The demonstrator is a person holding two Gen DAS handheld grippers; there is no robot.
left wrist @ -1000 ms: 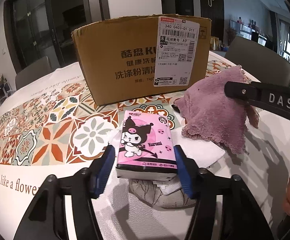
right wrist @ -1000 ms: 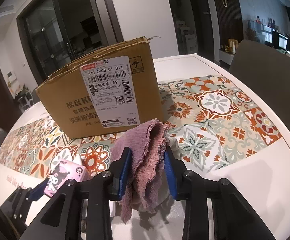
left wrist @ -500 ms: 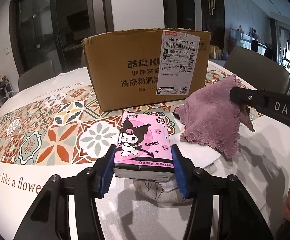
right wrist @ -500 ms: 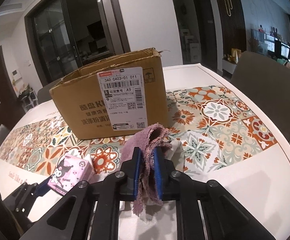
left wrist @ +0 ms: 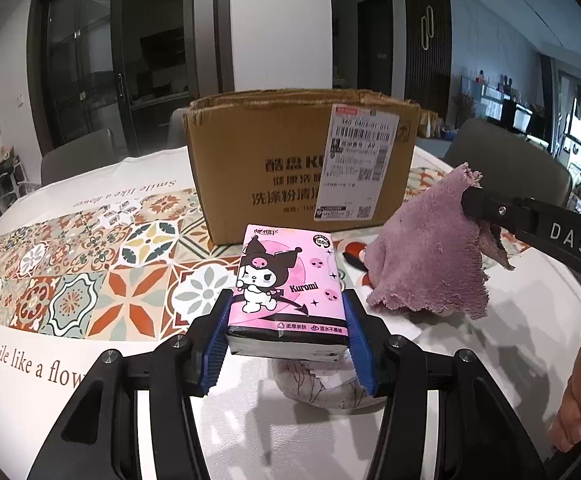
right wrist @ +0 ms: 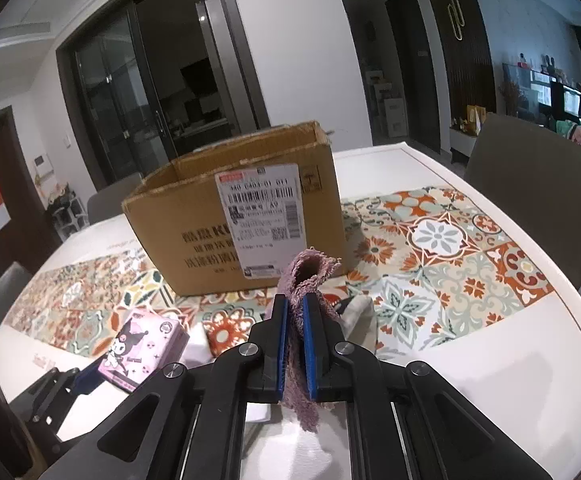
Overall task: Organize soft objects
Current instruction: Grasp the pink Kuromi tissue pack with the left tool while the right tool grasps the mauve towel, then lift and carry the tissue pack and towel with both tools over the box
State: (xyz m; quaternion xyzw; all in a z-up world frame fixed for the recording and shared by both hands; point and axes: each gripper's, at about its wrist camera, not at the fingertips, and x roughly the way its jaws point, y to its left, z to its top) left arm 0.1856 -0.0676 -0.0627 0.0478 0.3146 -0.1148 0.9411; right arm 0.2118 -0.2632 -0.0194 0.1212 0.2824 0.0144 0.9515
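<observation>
Pink Kuromi tissue pack [left wrist: 286,292] sits clamped in the level left gripper [left wrist: 286,340]; right gripper [right wrist: 295,344] pinches a fuzzy mauve cloth [right wrist: 306,280]

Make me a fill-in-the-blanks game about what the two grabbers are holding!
1. The left gripper holds a pink pack of ____ with a cartoon on it.
2. The right gripper pinches a ____ cloth between its blue fingers.
3. Behind both stands an open cardboard ____ bearing a white label.

Missing words: tissues; purple; box
</observation>
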